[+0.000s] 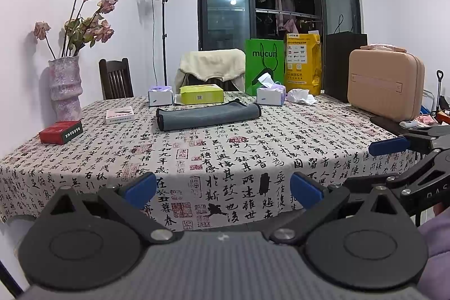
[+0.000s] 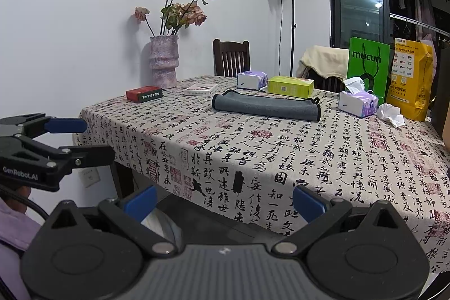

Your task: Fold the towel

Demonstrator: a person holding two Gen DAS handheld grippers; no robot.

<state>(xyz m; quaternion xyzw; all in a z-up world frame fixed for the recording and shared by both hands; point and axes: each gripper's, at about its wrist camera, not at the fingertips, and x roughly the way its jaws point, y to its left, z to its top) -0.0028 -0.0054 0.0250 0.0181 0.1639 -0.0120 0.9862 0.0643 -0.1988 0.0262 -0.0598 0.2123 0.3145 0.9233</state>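
— Nearest the lens, what do you see?

— Blue-padded fingers (image 1: 140, 189) of the left gripper (image 1: 223, 189), spread wide with nothing between them, hanging just off the bench's (image 1: 253, 159) near edge. The right gripper (image 2: 223, 201) is likewise spread and empty, at the bench's left corner.

— And going left to right across the bench?

— A vase (image 1: 65, 86) of dried roses, a red box (image 1: 61, 132), a white box (image 1: 120, 115), then the grey towel (image 1: 209, 117), already doubled into a long strip, lying flat mid-bench. It sits well beyond both pairs of fingers, untouched.

— Behind it?

— Tissue packs (image 1: 160, 95), a yellow-green box (image 1: 201, 94); further right, a pink case (image 1: 386, 83).
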